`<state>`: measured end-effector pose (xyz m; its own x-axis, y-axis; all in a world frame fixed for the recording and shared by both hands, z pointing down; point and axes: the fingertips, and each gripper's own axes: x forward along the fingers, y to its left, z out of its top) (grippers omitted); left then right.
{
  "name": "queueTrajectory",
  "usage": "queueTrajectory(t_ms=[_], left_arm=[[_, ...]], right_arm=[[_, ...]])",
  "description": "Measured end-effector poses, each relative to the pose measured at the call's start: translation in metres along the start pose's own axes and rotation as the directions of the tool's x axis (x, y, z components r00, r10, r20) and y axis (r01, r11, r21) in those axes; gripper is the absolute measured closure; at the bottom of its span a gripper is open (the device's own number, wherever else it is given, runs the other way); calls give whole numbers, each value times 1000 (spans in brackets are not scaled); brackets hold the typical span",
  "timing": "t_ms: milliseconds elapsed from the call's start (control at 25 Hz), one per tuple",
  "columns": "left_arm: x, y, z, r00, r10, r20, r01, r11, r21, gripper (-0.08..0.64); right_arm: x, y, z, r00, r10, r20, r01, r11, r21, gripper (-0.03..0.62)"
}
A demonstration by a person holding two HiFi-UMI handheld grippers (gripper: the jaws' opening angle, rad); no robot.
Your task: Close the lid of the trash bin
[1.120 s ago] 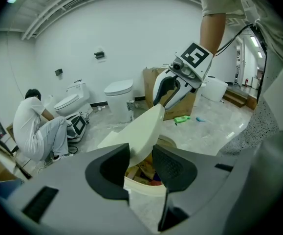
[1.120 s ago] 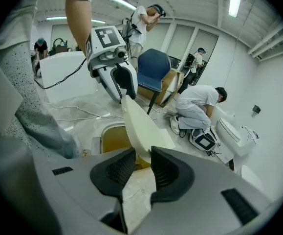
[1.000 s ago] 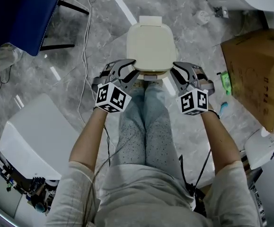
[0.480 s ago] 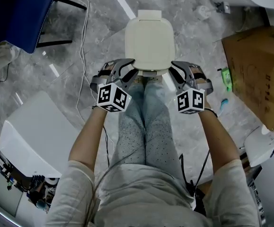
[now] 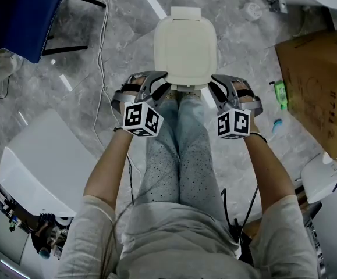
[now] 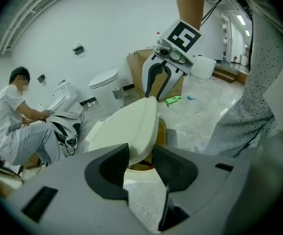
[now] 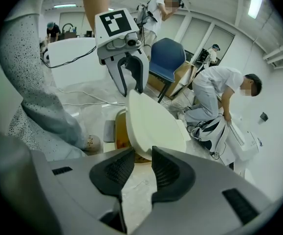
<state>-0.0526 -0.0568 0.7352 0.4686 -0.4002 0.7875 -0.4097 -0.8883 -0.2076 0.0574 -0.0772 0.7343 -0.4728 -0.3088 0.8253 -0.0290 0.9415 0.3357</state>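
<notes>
A cream trash bin lid (image 5: 185,45) stands partly raised over the bin's yellowish opening (image 7: 119,131), just beyond the person's knees. My left gripper (image 5: 159,83) pinches the lid's near left corner; in the left gripper view the lid (image 6: 126,126) dips between the dark pads of that gripper (image 6: 141,163). My right gripper (image 5: 215,81) pinches the near right corner, and in its own view the lid's edge (image 7: 153,121) sits between the pads of the right gripper (image 7: 143,165). Each gripper shows in the other's view across the lid.
A cardboard box (image 5: 319,86) stands at the right, a blue chair (image 5: 17,16) at the far left, a white cabinet (image 5: 46,167) at the near left. Cables (image 5: 104,57) run over the marble floor. A grey pedal (image 7: 109,131) sits at the bin's foot. A person (image 6: 19,126) crouches nearby.
The lid looks longer and flatter from above than a second ago, so it has come down somewhat. Both grippers stayed at its near corners.
</notes>
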Motion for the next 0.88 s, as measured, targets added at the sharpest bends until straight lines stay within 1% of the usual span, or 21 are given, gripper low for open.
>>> queueTrajectory(t_ms=[240, 480, 680, 880], left_arm=[[9, -7, -9, 1000, -18, -15, 18, 1000, 23, 399], [18, -13, -16, 999, -22, -37, 23, 999, 40, 400], [24, -17, -21, 998, -16, -65, 21, 997, 71, 400], [31, -20, -26, 996, -34, -79, 38, 998, 58, 400]], right_arm=[[9, 9, -7, 1000, -12, -29, 11, 999, -42, 471], [17, 15, -11, 999, -7, -43, 5, 999, -52, 471], [23, 20, -15, 998, -6, -64, 1, 997, -75, 471], [29, 25, -19, 997, 8, -82, -14, 997, -81, 476]])
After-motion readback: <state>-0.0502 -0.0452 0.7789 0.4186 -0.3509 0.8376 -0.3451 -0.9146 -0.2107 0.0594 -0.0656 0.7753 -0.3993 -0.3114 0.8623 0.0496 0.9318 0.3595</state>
